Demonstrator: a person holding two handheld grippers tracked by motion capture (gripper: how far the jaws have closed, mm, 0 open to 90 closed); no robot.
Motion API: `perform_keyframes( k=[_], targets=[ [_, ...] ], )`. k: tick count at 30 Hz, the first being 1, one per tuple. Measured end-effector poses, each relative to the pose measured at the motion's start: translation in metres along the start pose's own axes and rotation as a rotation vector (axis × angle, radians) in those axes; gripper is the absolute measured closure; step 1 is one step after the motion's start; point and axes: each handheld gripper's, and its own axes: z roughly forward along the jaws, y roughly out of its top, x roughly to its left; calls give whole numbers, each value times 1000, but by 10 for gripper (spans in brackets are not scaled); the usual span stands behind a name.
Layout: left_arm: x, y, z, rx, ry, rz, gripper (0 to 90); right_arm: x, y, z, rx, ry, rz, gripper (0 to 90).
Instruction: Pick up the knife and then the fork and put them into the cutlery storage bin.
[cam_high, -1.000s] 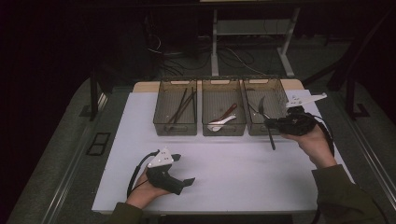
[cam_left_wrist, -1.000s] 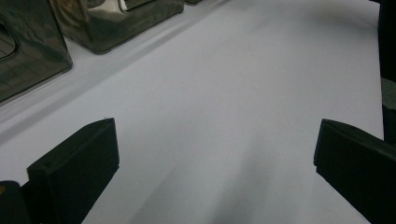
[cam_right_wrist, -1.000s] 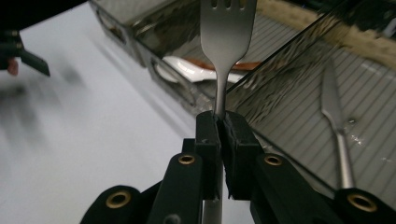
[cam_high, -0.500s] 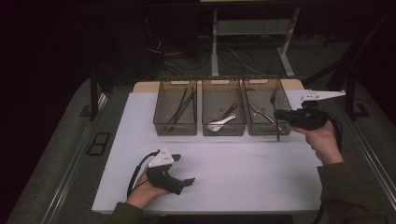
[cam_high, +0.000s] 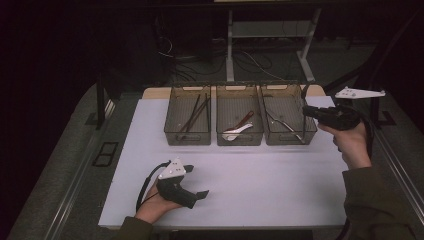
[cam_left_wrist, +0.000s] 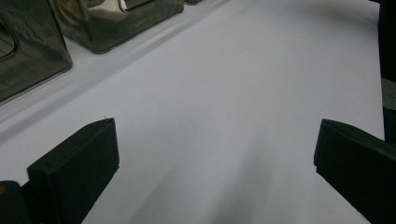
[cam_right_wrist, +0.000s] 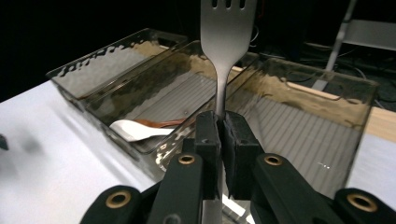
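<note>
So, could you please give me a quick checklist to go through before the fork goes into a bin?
1. Grip: right gripper shut on the fork at its handle: ok.
2. Fork's pose: tines point away from the jaws, handle straight between the pads: ok.
3. Position: fork held beside the right bin, not yet over its opening: not ok.
4. Right bin's content: metal utensils lie in it; whether they are forks: cannot tell.
5. Left gripper: open, resting on the white table, apart from the bins: ok.
</note>
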Motion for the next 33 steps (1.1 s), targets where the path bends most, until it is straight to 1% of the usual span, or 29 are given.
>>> perform_keyframes(
  k=[10,13,20,29,31,33],
  targets=[
    [0,0,0,-1,1,0,0,-17,12,2,-1,-62,3,845],
    [0,0,0,-2,1,0,0,-22,13,3,-3,-73,12,845],
    [0,0,0,-4,1,-1,0,-31,16,10,5,-96,10,845],
    [-1,1,-1,-4,2,-1,0,-41,18,23,48,-125,13,845],
    [-1,1,-1,-4,1,-1,0,-44,18,28,67,-131,15,845],
    [-1,1,-1,-2,1,-1,0,-46,17,32,93,-143,6,845]
  ],
)
